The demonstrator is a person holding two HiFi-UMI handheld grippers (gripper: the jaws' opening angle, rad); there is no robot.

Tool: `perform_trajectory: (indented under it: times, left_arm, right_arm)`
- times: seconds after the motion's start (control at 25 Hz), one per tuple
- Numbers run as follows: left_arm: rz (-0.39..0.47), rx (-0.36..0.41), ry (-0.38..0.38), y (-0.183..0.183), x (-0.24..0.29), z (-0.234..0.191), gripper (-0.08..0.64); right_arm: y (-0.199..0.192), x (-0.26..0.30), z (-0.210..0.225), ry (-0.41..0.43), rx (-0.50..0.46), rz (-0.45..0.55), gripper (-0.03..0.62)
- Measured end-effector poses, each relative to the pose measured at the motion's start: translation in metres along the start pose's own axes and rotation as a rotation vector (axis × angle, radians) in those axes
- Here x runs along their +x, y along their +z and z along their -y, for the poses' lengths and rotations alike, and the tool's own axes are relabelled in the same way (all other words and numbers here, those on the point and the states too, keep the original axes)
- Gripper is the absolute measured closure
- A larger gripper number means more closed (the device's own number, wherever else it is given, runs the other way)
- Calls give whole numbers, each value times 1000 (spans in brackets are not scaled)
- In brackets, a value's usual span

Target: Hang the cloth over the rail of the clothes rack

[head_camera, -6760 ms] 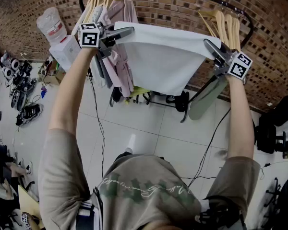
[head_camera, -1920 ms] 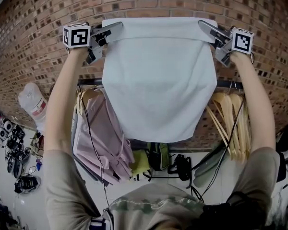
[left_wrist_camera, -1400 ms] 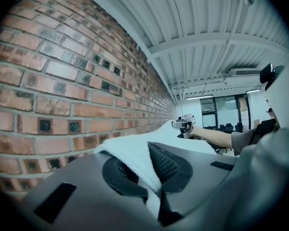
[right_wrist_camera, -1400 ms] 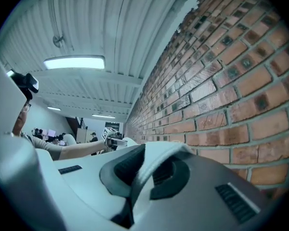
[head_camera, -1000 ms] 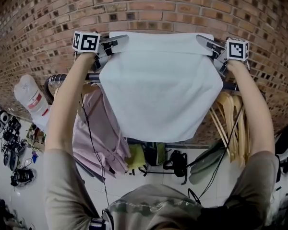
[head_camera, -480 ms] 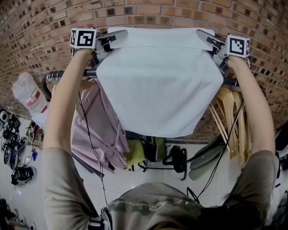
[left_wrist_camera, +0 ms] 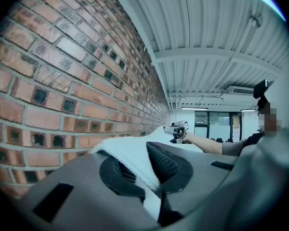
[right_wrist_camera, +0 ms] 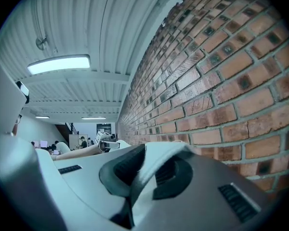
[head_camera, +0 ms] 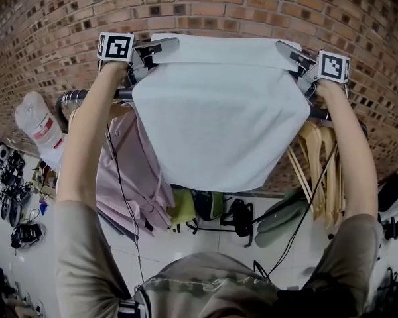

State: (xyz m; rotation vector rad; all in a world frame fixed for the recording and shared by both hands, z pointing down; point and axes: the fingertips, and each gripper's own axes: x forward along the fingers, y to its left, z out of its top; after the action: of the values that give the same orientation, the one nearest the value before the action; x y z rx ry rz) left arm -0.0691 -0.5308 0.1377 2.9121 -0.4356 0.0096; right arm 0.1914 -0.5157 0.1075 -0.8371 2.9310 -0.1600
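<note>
A white cloth (head_camera: 219,111) hangs spread in front of the brick wall, held up by its two top corners. My left gripper (head_camera: 160,46) is shut on the top left corner, and in the left gripper view the cloth (left_wrist_camera: 135,162) is pinched between the jaws. My right gripper (head_camera: 289,50) is shut on the top right corner; the cloth (right_wrist_camera: 156,162) shows between its jaws too. The black rail of the clothes rack (head_camera: 86,95) runs behind the cloth, below its top edge and mostly hidden by it.
Pink garments (head_camera: 136,177) hang from the rail at left and several wooden hangers (head_camera: 318,171) at right. A water bottle (head_camera: 40,134) stands at far left. Bags (head_camera: 212,211) and cables lie on the tiled floor under the rack. The brick wall (head_camera: 219,5) is close behind.
Both grippers stay shut on the cloth's corners. Since several seconds ago the cloth has been lifted from below the rail to above it; over the last second it has shifted only slightly.
</note>
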Motion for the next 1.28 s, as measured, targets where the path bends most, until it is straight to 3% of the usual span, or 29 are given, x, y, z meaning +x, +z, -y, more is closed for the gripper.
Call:
perform_trajectory:
  times: [0.24, 0.52, 0.72, 0.92, 1.12, 1.28]
  left_arm:
    - [-56, 71, 53, -7, 0, -6, 540]
    - [-37, 35, 26, -9, -2, -2, 540]
    - [-65, 42, 39, -14, 0, -2, 517]
    - [-76, 36, 35, -17, -1, 0, 495]
    - [-100, 47, 36, -21, 1, 1, 495]
    - [-120, 23, 29, -25, 3, 2, 425]
  right_arm:
    - [-7, 5, -7, 37, 0, -41, 571]
    - [-13, 0, 5, -39, 28, -40, 571]
    - [-13, 1, -6, 16, 17, -50, 571]
    - [-21, 1, -1, -11, 44, -76, 571]
    - [-23, 5, -9, 31, 29, -98, 571]
    - [-23, 5, -10, 32, 34, -100, 571]
